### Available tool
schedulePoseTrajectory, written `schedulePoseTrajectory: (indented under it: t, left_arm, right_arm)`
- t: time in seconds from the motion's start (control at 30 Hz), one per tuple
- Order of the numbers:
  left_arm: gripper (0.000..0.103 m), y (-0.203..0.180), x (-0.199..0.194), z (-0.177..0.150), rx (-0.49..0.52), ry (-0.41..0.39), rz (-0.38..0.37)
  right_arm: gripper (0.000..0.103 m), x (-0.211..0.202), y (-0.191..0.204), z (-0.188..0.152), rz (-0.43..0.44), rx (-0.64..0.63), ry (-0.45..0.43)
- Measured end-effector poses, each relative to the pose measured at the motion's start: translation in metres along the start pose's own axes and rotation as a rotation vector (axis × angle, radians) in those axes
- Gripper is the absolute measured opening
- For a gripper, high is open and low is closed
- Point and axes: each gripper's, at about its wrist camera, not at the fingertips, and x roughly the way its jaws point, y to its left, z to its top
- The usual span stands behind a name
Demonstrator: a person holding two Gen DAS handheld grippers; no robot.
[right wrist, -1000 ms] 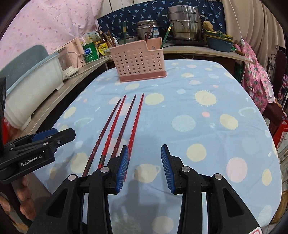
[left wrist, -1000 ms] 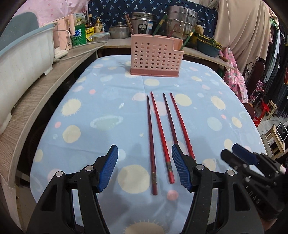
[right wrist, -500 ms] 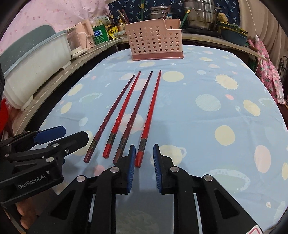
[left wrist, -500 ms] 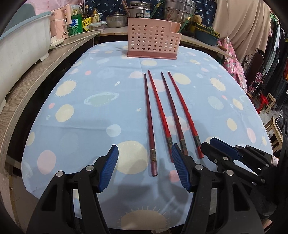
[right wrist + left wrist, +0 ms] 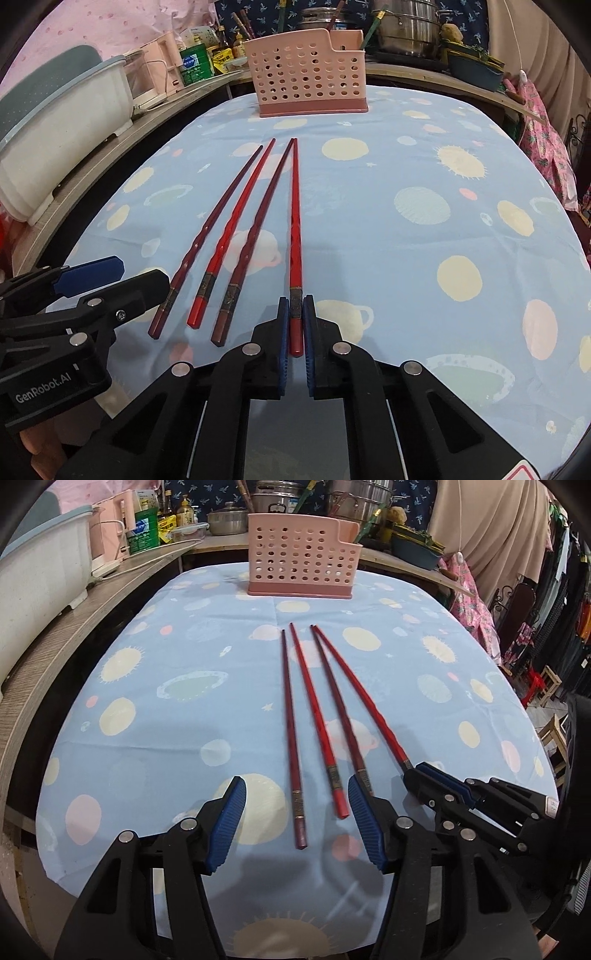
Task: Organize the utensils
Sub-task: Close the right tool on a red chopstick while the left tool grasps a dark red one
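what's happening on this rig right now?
A person holds a gripper in each hand over four chopsticks on the table. The right gripper has just closed on the rightmost chopstick. The left gripper is open, with nothing gripped. The pink utensil holder waits at the far end.

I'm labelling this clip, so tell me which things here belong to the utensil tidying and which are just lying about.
Part of the job:
- four red chopsticks
- pink utensil holder
- right claw, shut on the rightmost chopstick
- left claw, open

Just lying about:
- steel pots
- white tub
- green tin
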Motion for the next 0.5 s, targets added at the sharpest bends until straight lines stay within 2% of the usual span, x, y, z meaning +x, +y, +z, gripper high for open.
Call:
schedulePoseTrajectory:
  t: [0.17,0.3,0.37,0.5]
  left_arm:
    - [0.044,-0.010,0.010,0.003,0.011,0.025,-0.031]
    - [0.041,-0.012,0.019,0.004,0.006,0.047,-0.039]
    - [0.034,-0.010,0.024,0.004,-0.006,0.064,-0.045]
    - [0.034,-0.008,0.026,0.004,-0.016,0.060,-0.043]
  right_arm:
    - [0.007,-0.004,-0.012,-0.003,0.006,0.039,0.007]
    - [0.007,-0.004,-0.014,-0.004,0.009,0.046,0.007]
    - [0.007,-0.005,-0.014,-0.004,0.010,0.046,0.007]
    - [0.007,-0.005,-0.014,-0.003,0.011,0.047,0.006]
